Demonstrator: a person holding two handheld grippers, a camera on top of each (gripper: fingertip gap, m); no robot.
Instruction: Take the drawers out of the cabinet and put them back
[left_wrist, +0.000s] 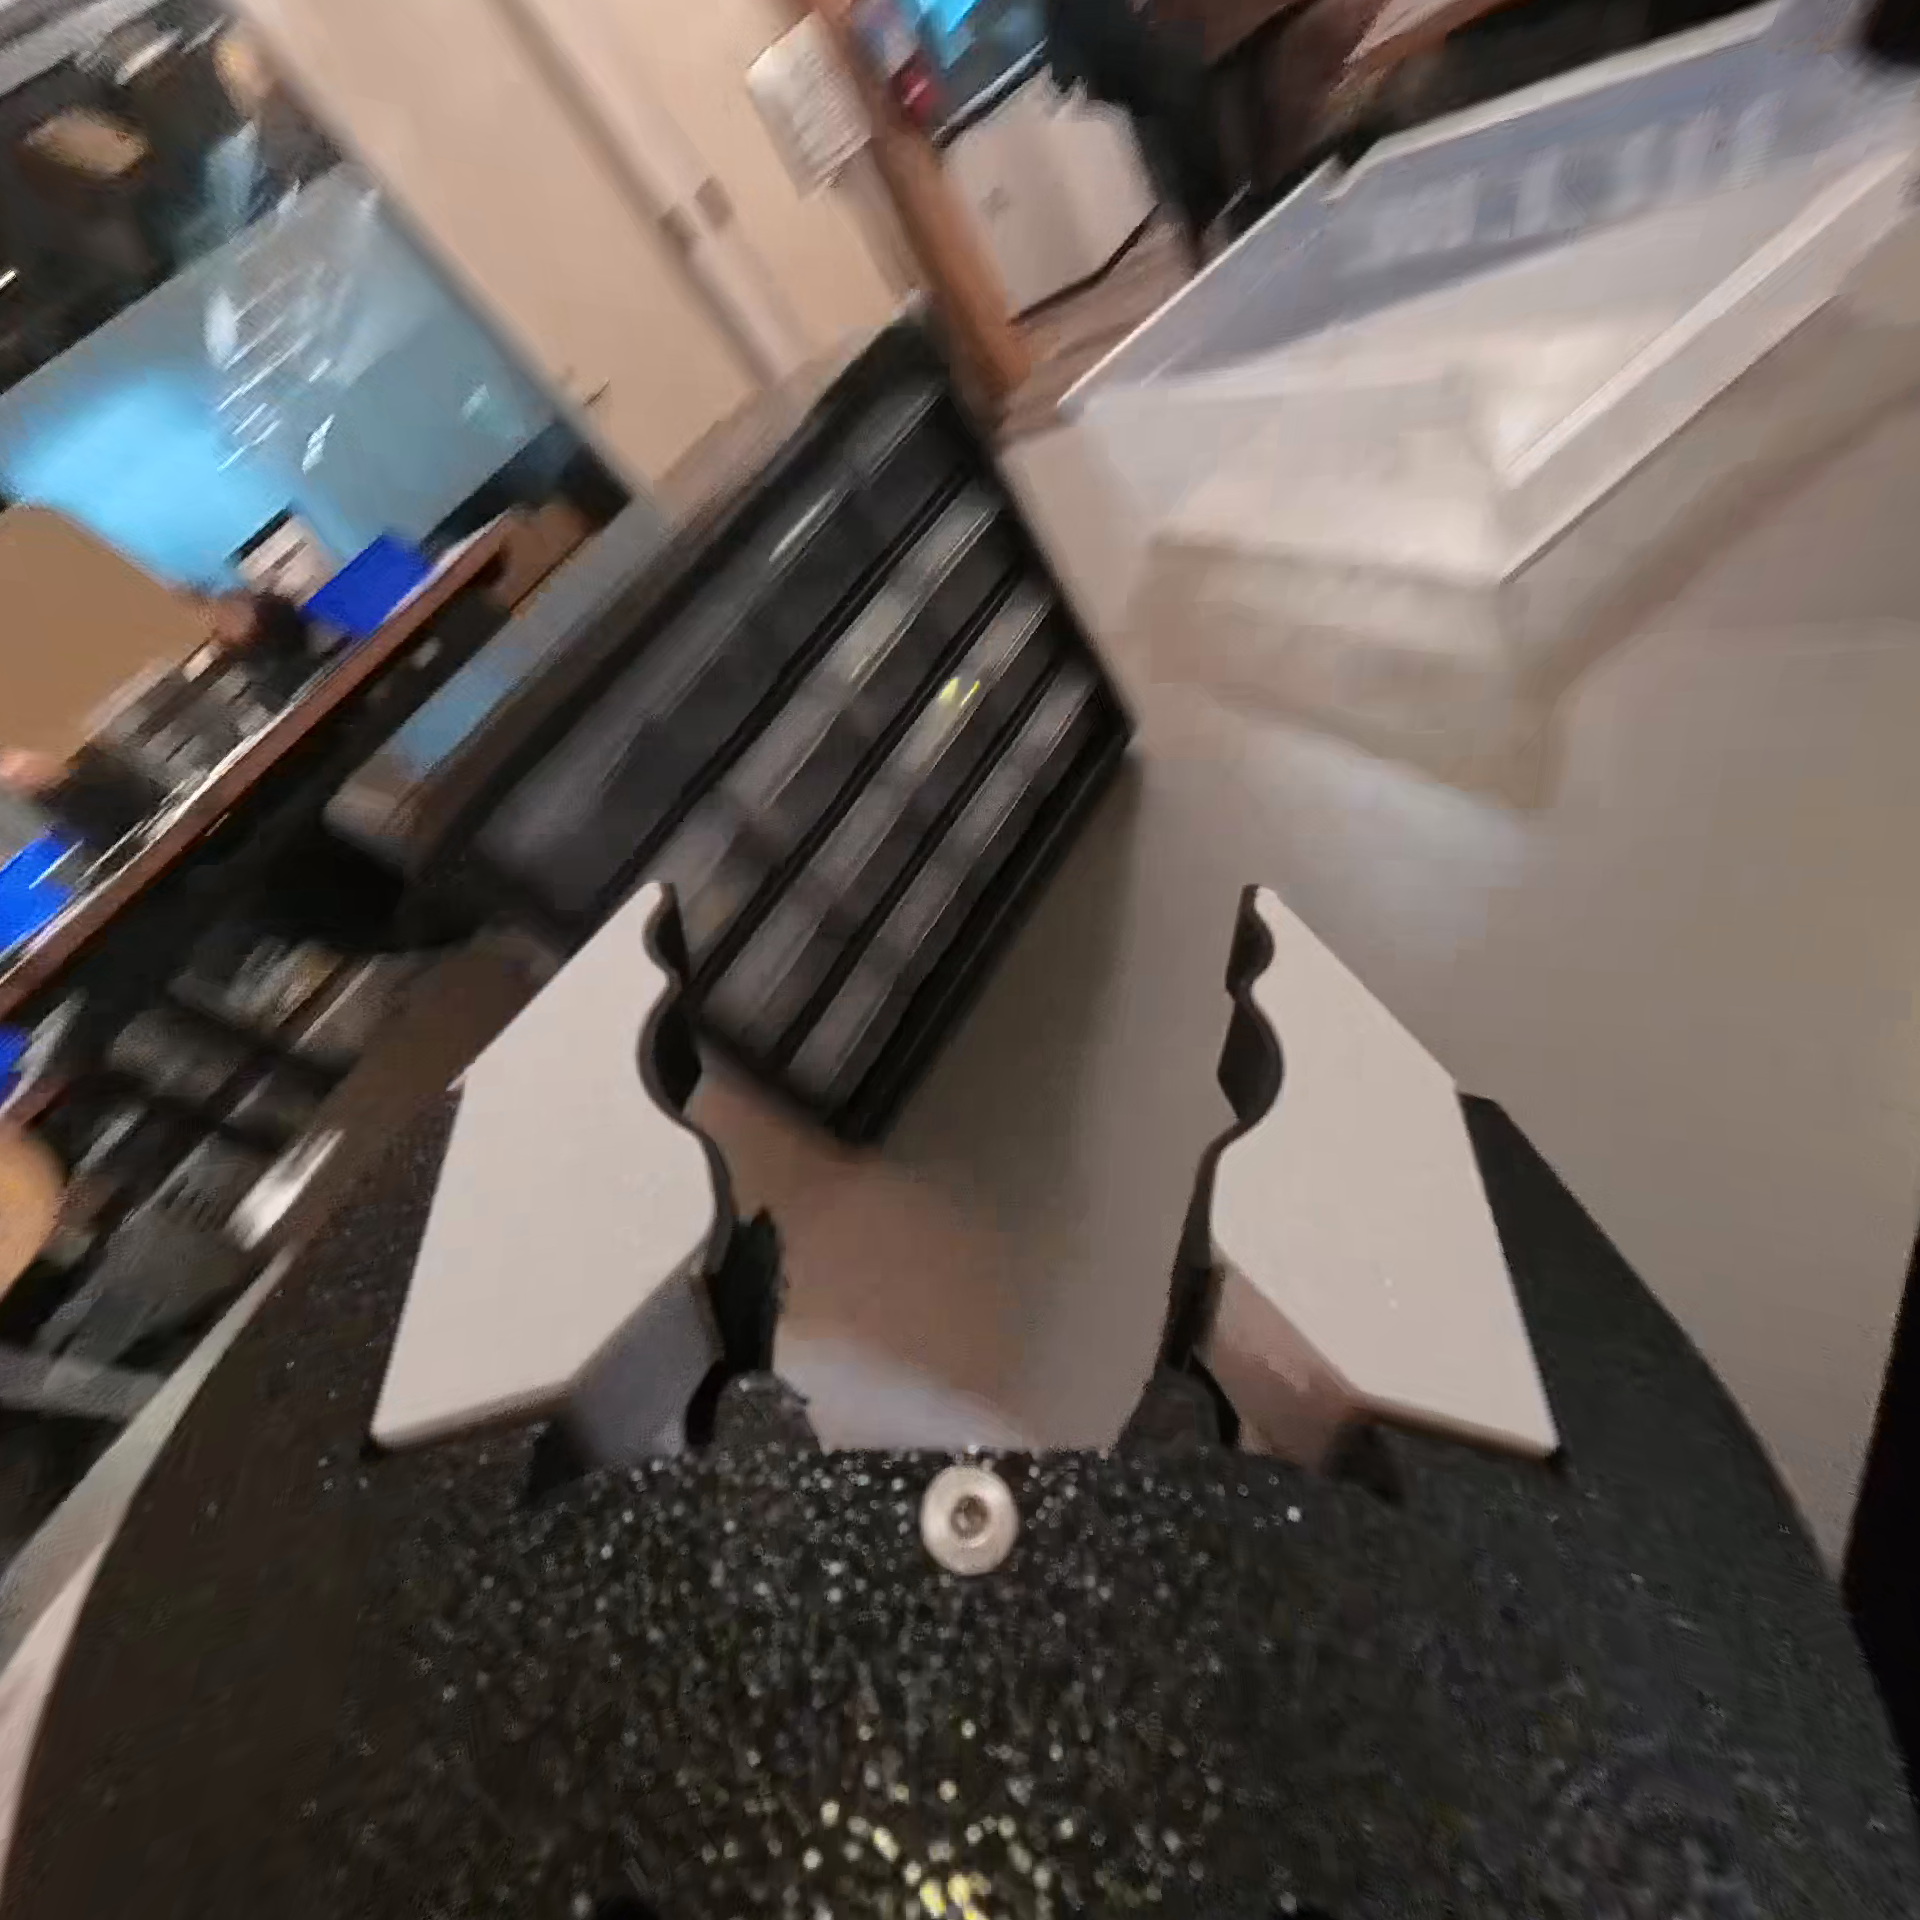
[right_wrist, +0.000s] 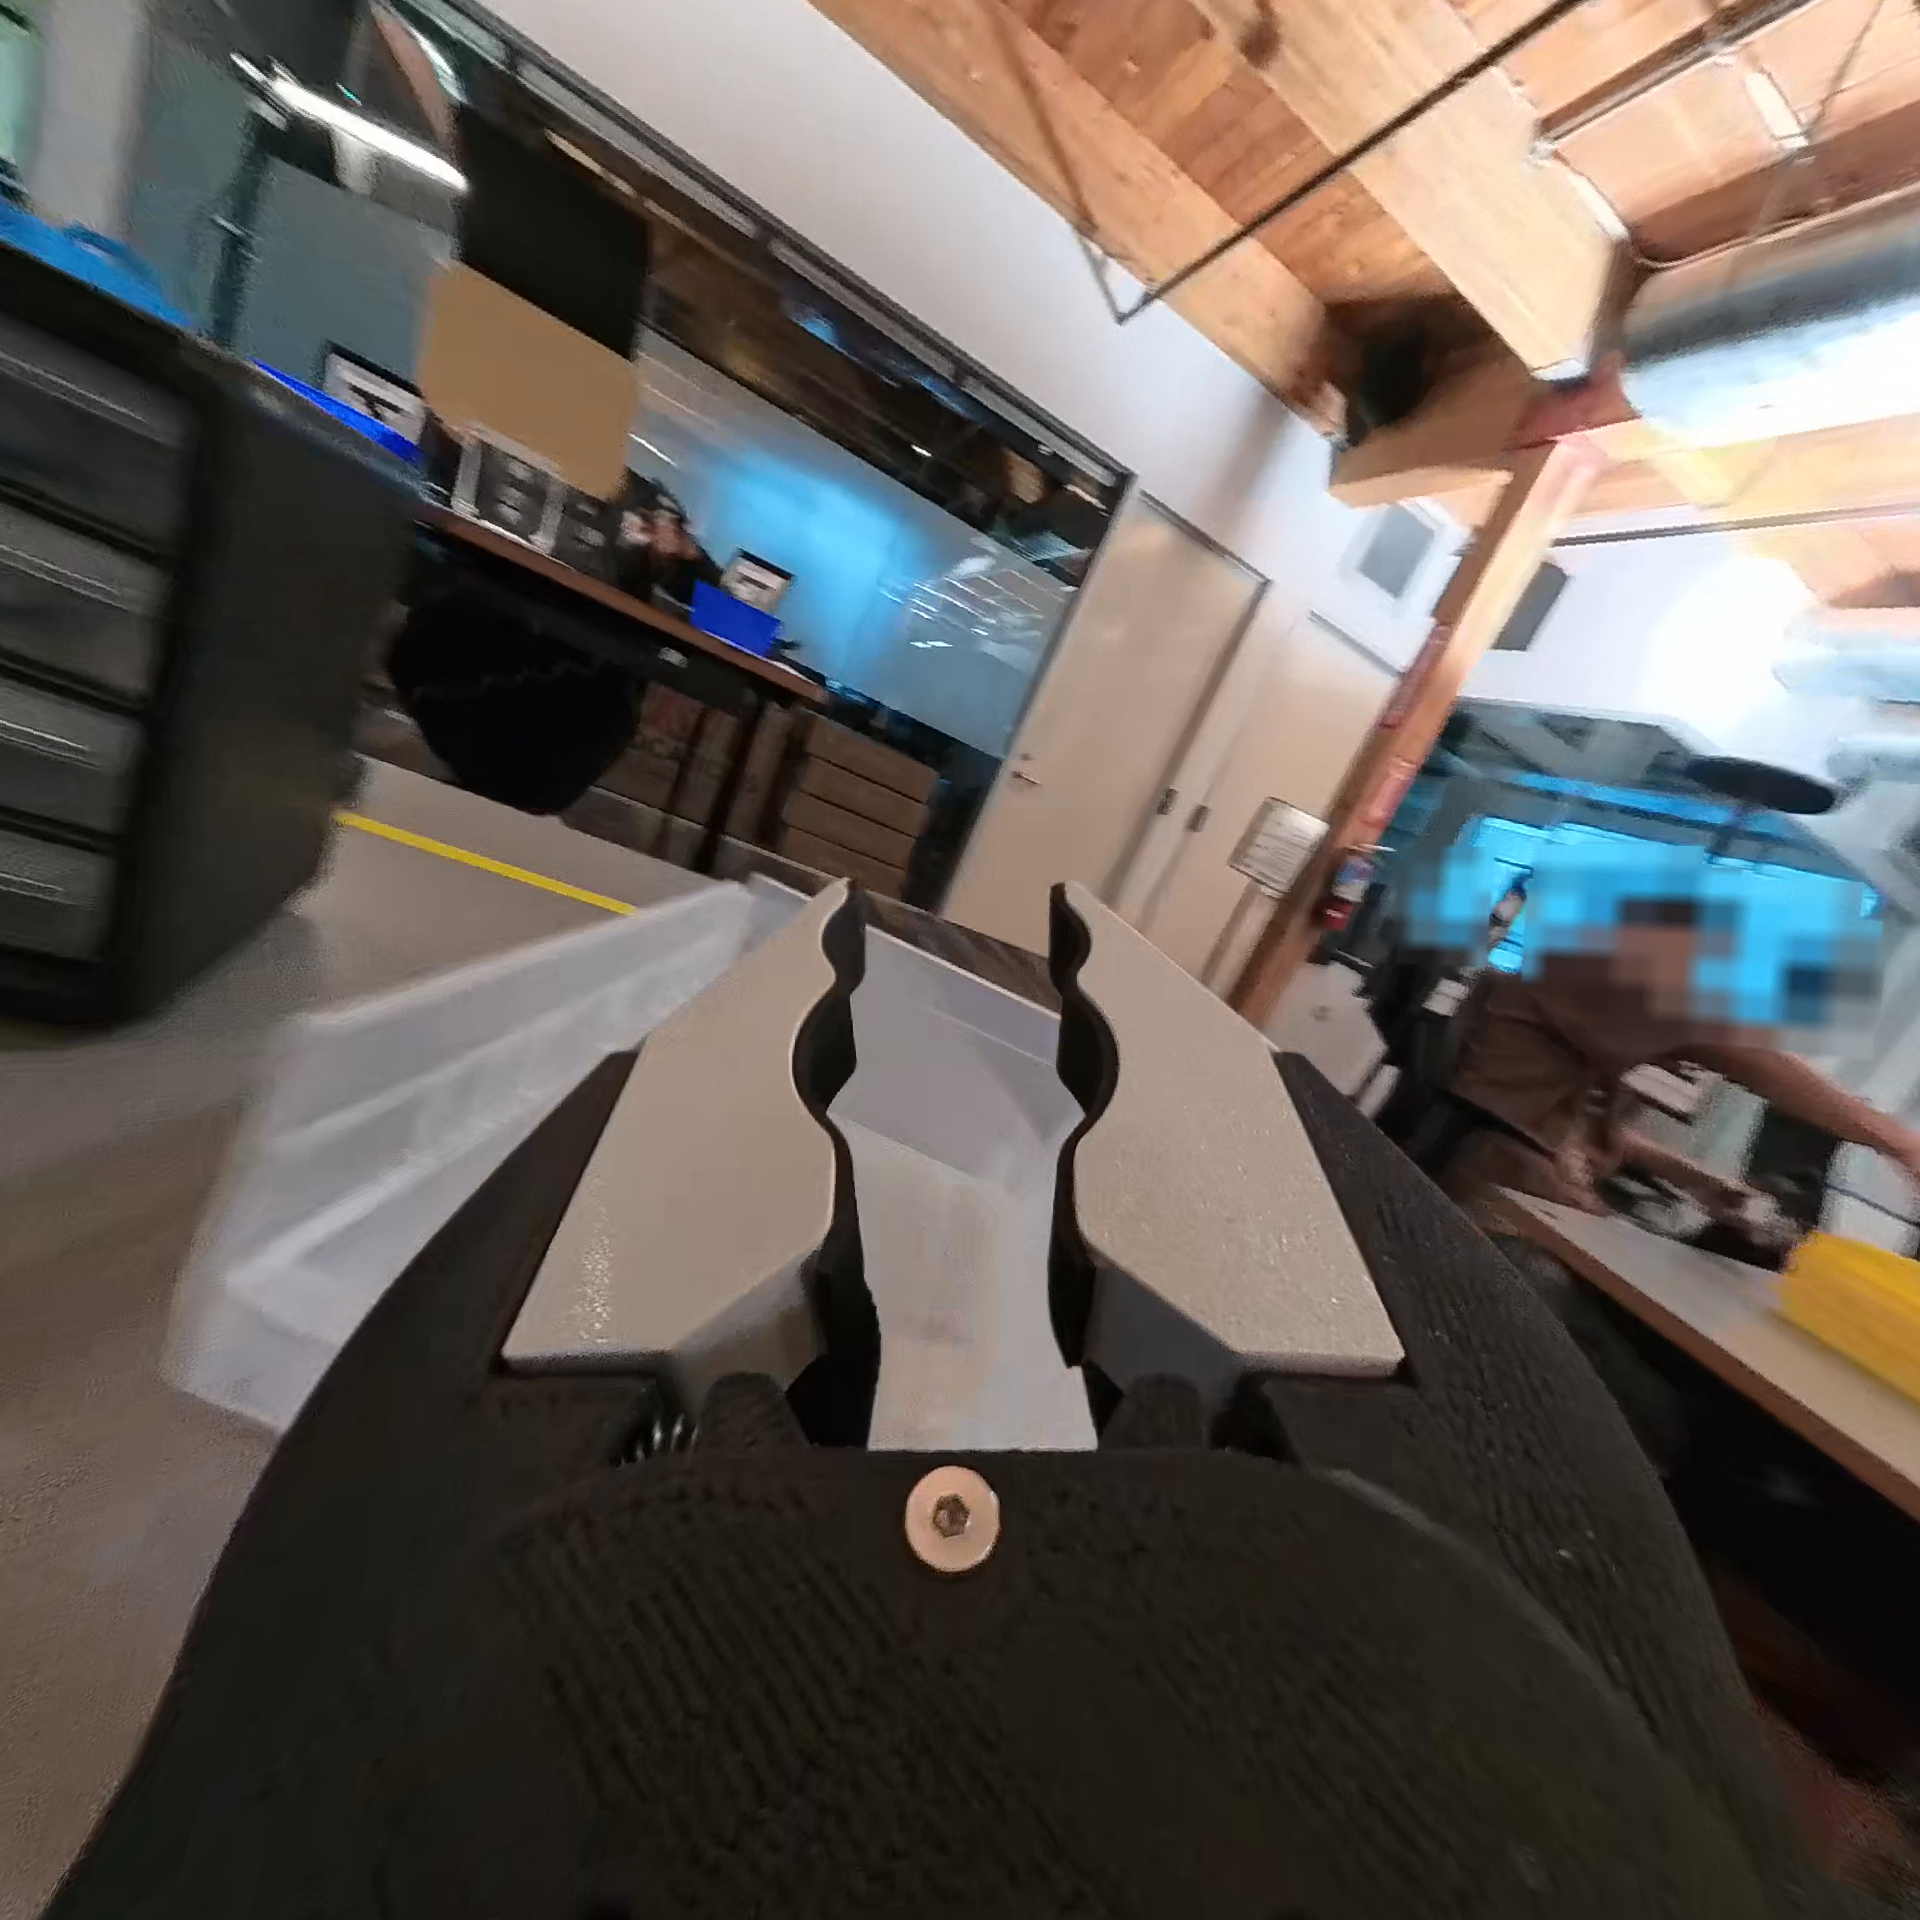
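The black cabinet (left_wrist: 883, 748) stands on the grey table (left_wrist: 1558, 935), with several translucent drawers in its slots. It also shows at the left edge of the right wrist view (right_wrist: 104, 623). My left gripper (left_wrist: 961, 914) is open and empty, a short way in front of the cabinet's lower corner. My right gripper (right_wrist: 954, 904) is narrowed on the near end of a clear plastic drawer (right_wrist: 468, 1091), which stretches away to the left, beside the cabinet. Two more clear drawers (left_wrist: 1351, 540) lie to the right of the cabinet in the left wrist view.
A person sits at a neighbouring table (right_wrist: 1714, 1340) at the right, with a yellow object (right_wrist: 1860, 1309) on it. A workbench (right_wrist: 644, 613) with blue bins runs along the glass wall behind. A black chair (right_wrist: 509, 707) stands behind the cabinet. Both views are motion-blurred.
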